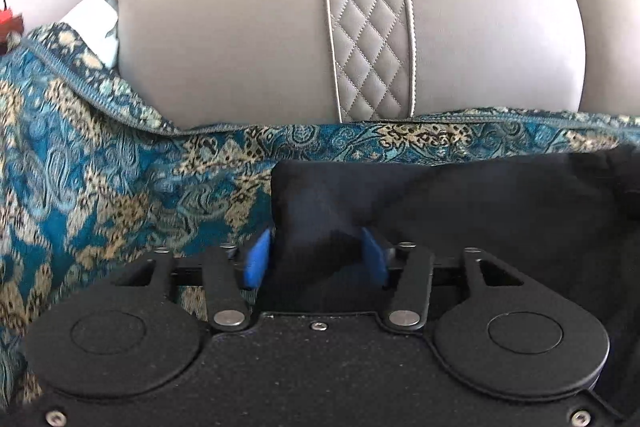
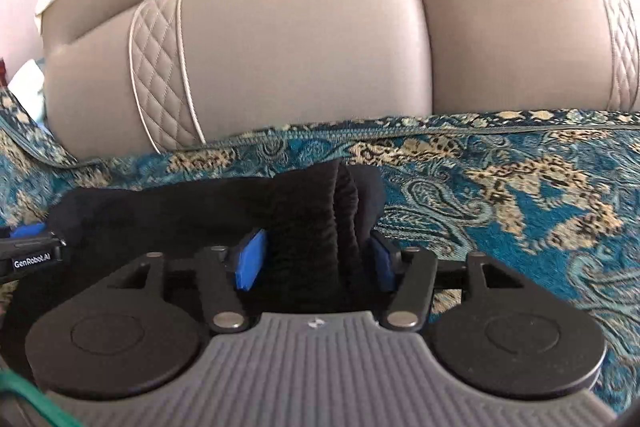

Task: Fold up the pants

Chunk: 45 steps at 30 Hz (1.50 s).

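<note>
The black pants lie on a blue and gold patterned cloth. My left gripper is shut on a left corner of the pants, with fabric bunched between its blue pads. My right gripper is shut on the gathered elastic waistband of the pants at their right end. The left gripper also shows in the right wrist view at the far left, holding the same garment. Both hold the pants low over the cloth.
A grey leather sofa back with a quilted strip rises just behind the cloth's edge; it also shows in the right wrist view. The patterned cloth extends to the right. A green cord lies at lower left.
</note>
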Available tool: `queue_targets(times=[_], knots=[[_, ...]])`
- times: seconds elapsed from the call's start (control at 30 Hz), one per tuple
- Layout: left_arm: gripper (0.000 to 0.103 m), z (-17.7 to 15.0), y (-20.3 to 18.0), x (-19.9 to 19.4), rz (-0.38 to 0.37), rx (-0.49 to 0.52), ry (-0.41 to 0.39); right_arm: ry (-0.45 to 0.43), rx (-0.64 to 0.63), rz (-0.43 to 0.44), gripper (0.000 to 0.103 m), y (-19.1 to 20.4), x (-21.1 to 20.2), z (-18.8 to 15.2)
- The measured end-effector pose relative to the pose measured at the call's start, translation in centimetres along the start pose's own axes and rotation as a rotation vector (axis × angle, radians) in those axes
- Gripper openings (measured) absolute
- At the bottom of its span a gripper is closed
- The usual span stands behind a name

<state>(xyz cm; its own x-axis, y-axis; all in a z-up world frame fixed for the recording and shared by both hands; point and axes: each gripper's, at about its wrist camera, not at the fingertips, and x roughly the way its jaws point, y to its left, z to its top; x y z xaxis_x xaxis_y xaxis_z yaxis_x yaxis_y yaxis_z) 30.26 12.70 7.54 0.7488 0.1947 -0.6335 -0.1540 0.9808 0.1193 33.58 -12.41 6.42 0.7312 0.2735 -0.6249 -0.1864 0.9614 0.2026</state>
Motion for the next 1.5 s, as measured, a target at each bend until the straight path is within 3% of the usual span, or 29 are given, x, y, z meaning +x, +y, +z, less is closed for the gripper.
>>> queue_targets(times=[0.3, 0.5, 0.73, 0.83, 1.1, 1.33, 1.5], knots=[[0.066, -2.3, 0.2, -6.9, -0.021, 0.015, -0.029, -0.081, -0.125, -0.041, 0.081, 2.0, -5.9, -1.8], [0.067, -5.3, 0.6, -9.7, -0.044, -0.022, 0.008, -0.033, -0.196, -0.094, 0.081, 2.9, -7.9, -5.1], [0.068, -8.6, 0.4, -10.5, -0.018, -0.015, 0.032, 0.018, -0.17, -0.121, 0.085, 1.3, -8.5, -6.9], [0.076, -8.9, 0.7, -10.6, -0.012, -0.035, 0.03, 0.028, -0.159, -0.12, 0.086, 1.2, -8.5, -6.9], [0.081, -9.4, 1.4, -10.4, -0.038, -0.07, 0.031, 0.032, -0.093, -0.096, 0.092, 0.2, -7.9, -7.1], [0.086, -9.9, 1.9, -10.3, -0.051, -0.068, 0.005, 0.018, -0.139, -0.091, 0.094, 0.3, -8.0, -7.2], [0.087, -10.2, 2.4, -10.9, -0.087, -0.077, 0.005, -0.043, -0.274, -0.143, 0.094, 1.0, -8.5, -7.5]])
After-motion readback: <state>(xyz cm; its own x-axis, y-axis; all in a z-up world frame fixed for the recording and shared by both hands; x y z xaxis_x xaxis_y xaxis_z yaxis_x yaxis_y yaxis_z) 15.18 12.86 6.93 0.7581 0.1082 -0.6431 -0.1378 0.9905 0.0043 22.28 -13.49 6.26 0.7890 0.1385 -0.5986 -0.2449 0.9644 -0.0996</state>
